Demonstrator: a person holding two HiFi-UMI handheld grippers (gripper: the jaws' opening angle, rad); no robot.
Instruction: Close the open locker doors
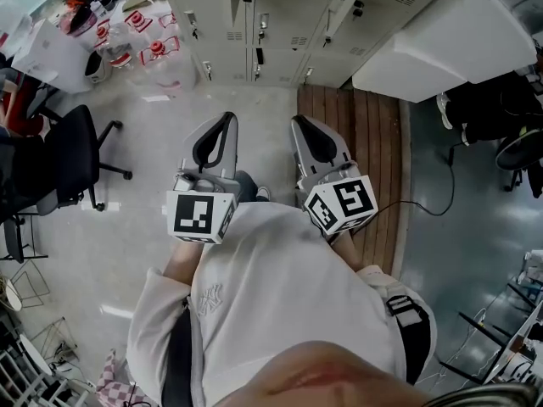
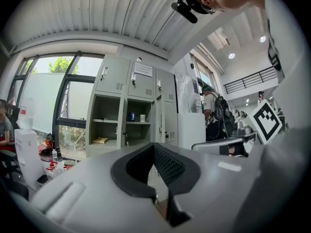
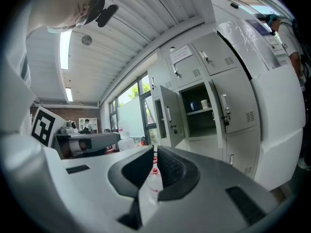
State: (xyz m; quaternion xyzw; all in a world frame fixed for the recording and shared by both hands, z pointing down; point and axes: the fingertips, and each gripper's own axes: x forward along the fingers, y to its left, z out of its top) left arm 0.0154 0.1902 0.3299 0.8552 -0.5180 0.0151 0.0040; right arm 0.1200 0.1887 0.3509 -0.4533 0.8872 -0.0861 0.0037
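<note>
A bank of grey lockers [image 1: 254, 32] stands ahead of me along the far wall. In the left gripper view two compartments stand open: a left one [image 2: 103, 125] holding a yellow item and a middle one [image 2: 138, 123] with a blue cup [image 2: 131, 116] and a white cup. The right gripper view shows that middle compartment [image 3: 199, 110] with a door [image 3: 167, 115] swung out to its left. My left gripper [image 1: 229, 117] [image 2: 153, 144] and right gripper [image 1: 299, 121] [image 3: 154, 149] are held close to my body, well short of the lockers. Both are shut on nothing.
A black office chair [image 1: 72, 155] stands to the left, with large water bottles [image 1: 144, 49] near the lockers' left end. A wooden platform [image 1: 365, 159] lies ahead on the right beside a big white cabinet [image 1: 450, 41]. A person with a backpack [image 2: 216, 115] stands to the right.
</note>
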